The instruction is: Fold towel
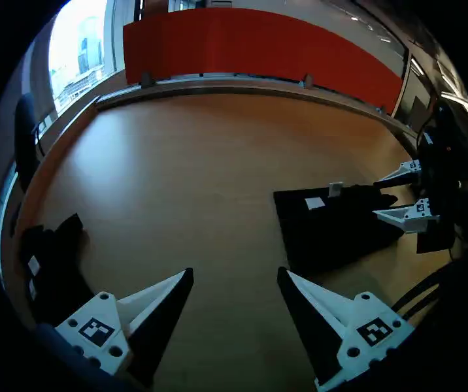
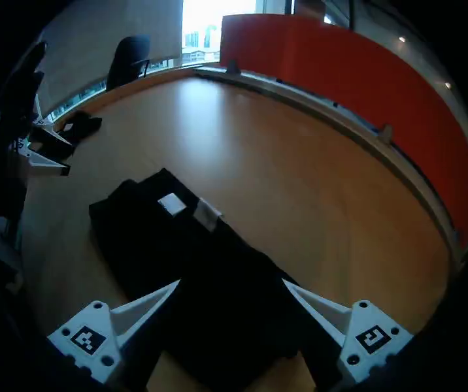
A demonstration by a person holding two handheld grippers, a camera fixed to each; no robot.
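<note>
We are holding the left gripper (image 1: 234, 271) over bare table (image 1: 188, 176), its fingers spread wide and gripping nothing. The right gripper (image 2: 232, 282), fingers likewise apart, is hovering over the near end of the black towel (image 2: 149, 242). The towel is lying flat on the table, its long axis running away from that gripper toward the upper left, with white tags (image 2: 172, 204) near its far end.

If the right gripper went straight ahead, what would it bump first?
Probably the black towel, lying on the wooden table right between the right gripper's open fingers; how near is unclear.
</note>
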